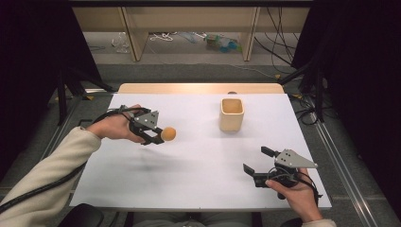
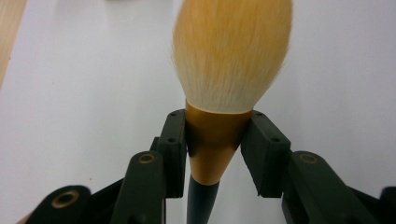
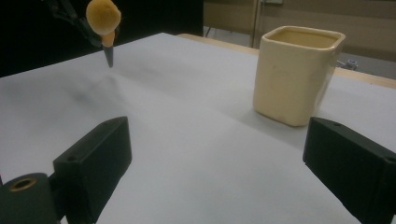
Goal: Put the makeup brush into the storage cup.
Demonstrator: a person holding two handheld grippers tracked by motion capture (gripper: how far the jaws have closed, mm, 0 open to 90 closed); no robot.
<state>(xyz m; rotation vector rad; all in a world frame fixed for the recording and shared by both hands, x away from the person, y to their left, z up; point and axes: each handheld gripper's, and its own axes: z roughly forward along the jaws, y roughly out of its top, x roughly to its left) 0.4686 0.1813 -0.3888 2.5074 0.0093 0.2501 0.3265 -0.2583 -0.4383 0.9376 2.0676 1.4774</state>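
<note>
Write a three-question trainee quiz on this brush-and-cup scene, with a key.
1. True or false: the left gripper is shut on the makeup brush.
2. Which part of the brush do the pads press? A) bristles B) gold ferrule C) dark handle
3. What stands on the white table ahead of the right gripper, and are that gripper's jaws open or shut?

Key: 1 true. 2 B. 3 the cream cup; open, nothing between them.
</note>
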